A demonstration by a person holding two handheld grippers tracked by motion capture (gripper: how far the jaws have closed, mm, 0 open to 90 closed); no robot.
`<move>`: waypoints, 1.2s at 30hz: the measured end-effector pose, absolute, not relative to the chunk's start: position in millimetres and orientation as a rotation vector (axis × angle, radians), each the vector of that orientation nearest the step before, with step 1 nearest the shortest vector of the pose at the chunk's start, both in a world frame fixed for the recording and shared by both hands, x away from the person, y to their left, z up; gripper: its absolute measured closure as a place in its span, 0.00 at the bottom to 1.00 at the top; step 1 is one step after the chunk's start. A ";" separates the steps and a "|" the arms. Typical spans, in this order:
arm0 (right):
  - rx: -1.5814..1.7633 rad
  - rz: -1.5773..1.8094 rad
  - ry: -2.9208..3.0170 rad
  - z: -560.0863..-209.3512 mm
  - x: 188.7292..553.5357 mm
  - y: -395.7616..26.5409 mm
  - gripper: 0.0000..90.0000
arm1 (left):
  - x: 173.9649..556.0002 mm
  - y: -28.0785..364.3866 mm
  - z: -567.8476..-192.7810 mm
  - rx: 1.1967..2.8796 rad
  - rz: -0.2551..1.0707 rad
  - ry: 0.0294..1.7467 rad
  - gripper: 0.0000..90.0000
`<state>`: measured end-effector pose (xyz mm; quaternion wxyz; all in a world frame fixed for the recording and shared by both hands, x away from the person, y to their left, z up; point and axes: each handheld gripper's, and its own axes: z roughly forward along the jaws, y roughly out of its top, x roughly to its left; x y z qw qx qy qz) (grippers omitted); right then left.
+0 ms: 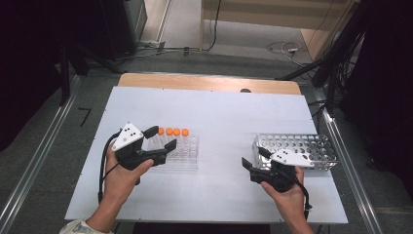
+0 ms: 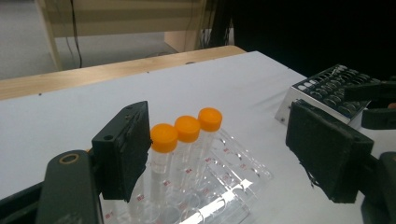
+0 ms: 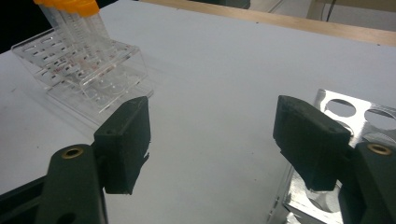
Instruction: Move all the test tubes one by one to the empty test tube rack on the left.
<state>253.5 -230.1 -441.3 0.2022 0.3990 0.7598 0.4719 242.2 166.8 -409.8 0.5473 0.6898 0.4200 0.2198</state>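
A pale white sheet (image 1: 219,117) covers the table, with a strip of bare wood (image 1: 209,82) showing along the far edge. Around it the room is dim: grey floor, metal rails (image 1: 348,168) down both sides, cables (image 1: 285,48) trailing on the floor beyond, and dark stands at the right.

On the left half of the sheet sits a clear plastic tube rack (image 1: 181,152) with orange-capped tubes (image 1: 173,131) standing upright along its far row; in the left gripper view three caps line up. On the right, near the table's edge, lies a metal rack (image 1: 302,148) full of round holes.

The left gripper (image 1: 160,138), held in the person's left hand (image 1: 121,176), hovers just at the clear rack's near-left corner, jaws spread wide with nothing between them; one pad partly hides the nearest tube. The right gripper (image 1: 253,161), in the right hand (image 1: 287,191), sits just beside the metal rack's left end, jaws likewise spread and empty.
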 end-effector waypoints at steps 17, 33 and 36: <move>1.154 1.286 2.063 -440.1 248.4 -256.8 0.29 | 218.1 213.7 -437.6 1.601 0.551 1.106 0.24; 1.214 1.259 2.004 -440.7 242.0 -284.3 0.29 | 213.1 232.5 -460.9 1.600 0.607 1.186 0.23; 1.222 1.257 1.995 -440.7 240.5 -288.3 0.29 | 213.4 234.4 -465.1 1.613 0.598 1.197 0.22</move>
